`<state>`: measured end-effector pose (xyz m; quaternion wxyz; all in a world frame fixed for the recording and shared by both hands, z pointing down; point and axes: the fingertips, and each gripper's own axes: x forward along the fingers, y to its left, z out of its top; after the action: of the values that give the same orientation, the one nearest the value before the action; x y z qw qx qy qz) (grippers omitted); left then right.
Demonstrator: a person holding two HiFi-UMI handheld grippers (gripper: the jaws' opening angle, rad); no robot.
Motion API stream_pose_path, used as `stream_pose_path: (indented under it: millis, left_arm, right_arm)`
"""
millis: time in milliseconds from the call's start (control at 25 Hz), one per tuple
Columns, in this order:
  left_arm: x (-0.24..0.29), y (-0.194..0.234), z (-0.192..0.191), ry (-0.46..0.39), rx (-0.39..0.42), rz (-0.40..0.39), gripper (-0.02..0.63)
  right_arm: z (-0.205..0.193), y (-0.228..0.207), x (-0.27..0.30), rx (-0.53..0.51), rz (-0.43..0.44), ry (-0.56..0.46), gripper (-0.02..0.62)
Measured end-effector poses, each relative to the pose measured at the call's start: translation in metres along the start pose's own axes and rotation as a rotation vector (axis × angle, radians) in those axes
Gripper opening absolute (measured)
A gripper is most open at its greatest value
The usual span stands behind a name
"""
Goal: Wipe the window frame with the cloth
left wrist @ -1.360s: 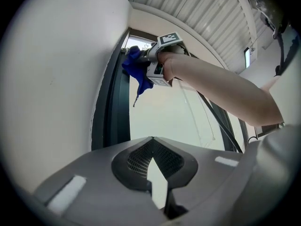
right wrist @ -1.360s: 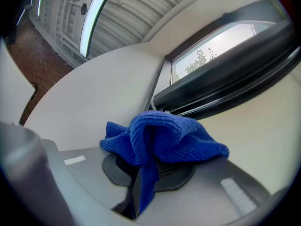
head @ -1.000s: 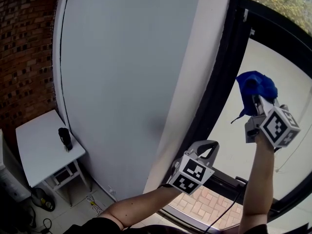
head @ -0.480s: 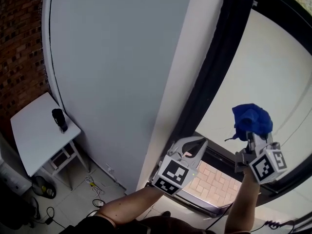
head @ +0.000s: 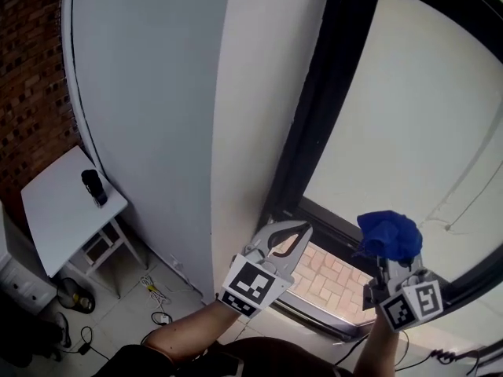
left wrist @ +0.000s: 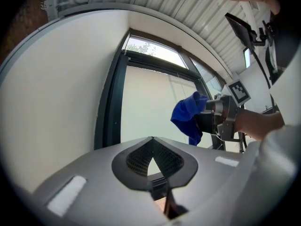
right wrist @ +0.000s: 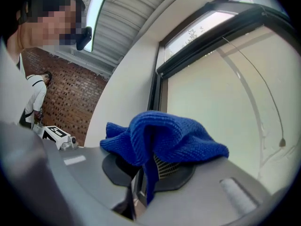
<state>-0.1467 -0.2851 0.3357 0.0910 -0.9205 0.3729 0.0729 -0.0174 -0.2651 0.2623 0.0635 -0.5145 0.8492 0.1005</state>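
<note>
The black metal window frame (head: 318,108) stands between my two grippers; its upright climbs from the bottom rail and leans rightward in the head view.

Far left, well apart from the work, a small white table (head: 55,214) is a surface carrying a dark object (head: 93,188), next to a brick wall (head: 31,69). A pale grey wall panel (head: 149,93) comes next. My left gripper (head: 295,234) hovers near the foot of the upright, its jaws closed tip to tip with nothing between them. It is the nearer of the two to the upright.

Right of the upright, my right gripper (head: 391,263) has its jaws clamped on the bunched blue knitted cloth (head: 387,234), which bulges over the tips. The cloth is in front of the pale pane, just above the bottom rail; I cannot tell whether it touches either. From the cloth, the upright lies to the left and the rail just below, so I judge the rail the shorter reach.
</note>
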Motion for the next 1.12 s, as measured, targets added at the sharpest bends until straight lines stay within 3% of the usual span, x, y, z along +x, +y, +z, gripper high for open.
stream_pose_path:
  millis: [120,240,480,1120]
  left_arm:
    - [0.001,-0.012,0.004,-0.056,-0.011,-0.021,-0.006]
    - [0.002,-0.020,-0.011,0.007,0.000,0.031,-0.006]
    - [0.022,-0.053,-0.031,0.044,-0.049,0.017,-0.006]
    - [0.047,-0.088,-0.063,0.153,-0.070,0.074,-0.006]
  right_arm:
    - [-0.015,-0.004,-0.025,-0.004,-0.020,0.037,0.055]
    - [-0.038,-0.013,-0.048,0.013,-0.018,0.058,0.055]
    - [-0.062,-0.039,-0.070,0.112,0.012,0.053,0.054]
    - [-0.110,-0.073,-0.106,0.155,-0.005,0.072,0.052]
